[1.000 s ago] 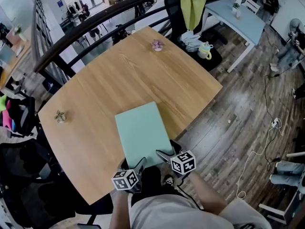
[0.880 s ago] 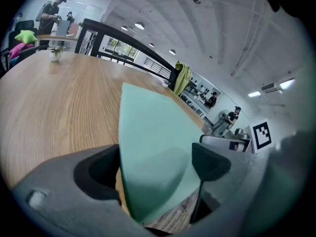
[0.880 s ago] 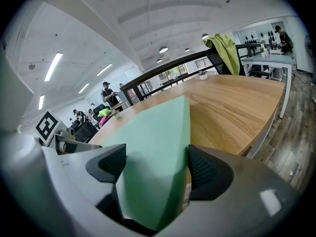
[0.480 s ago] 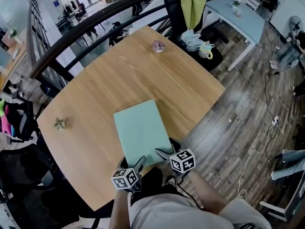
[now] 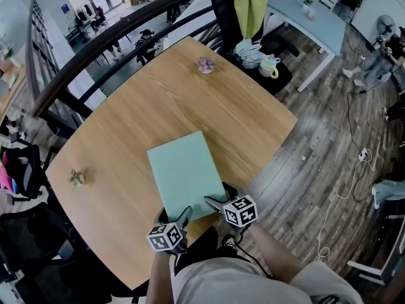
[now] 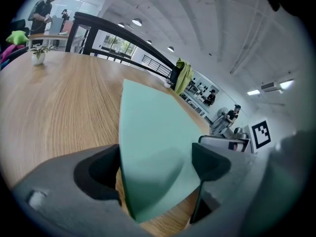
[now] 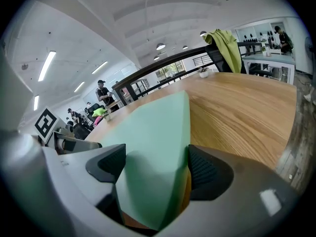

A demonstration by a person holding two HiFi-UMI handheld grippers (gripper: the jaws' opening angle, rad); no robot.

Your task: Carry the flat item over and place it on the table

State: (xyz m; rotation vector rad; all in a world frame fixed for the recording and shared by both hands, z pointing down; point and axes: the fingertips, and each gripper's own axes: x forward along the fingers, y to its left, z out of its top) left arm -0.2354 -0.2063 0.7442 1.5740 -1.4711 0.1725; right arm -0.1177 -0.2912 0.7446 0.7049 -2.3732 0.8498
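At the 6 o'clock edge of the surface (image 5: 190, 94), left claw (image 5: 178, 219) and right claw (image 5: 217, 202) each clamp a near corner of the mint flat item (image 5: 185, 171), keeping it level; it seems to lie on the wood already.

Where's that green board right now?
In the head view the green board is over the near edge of the table, its near corners held by the left gripper and right gripper.

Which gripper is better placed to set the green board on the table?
Neither alone, I think: left gripper and right gripper both clamp the near edge of the green board, over the table.
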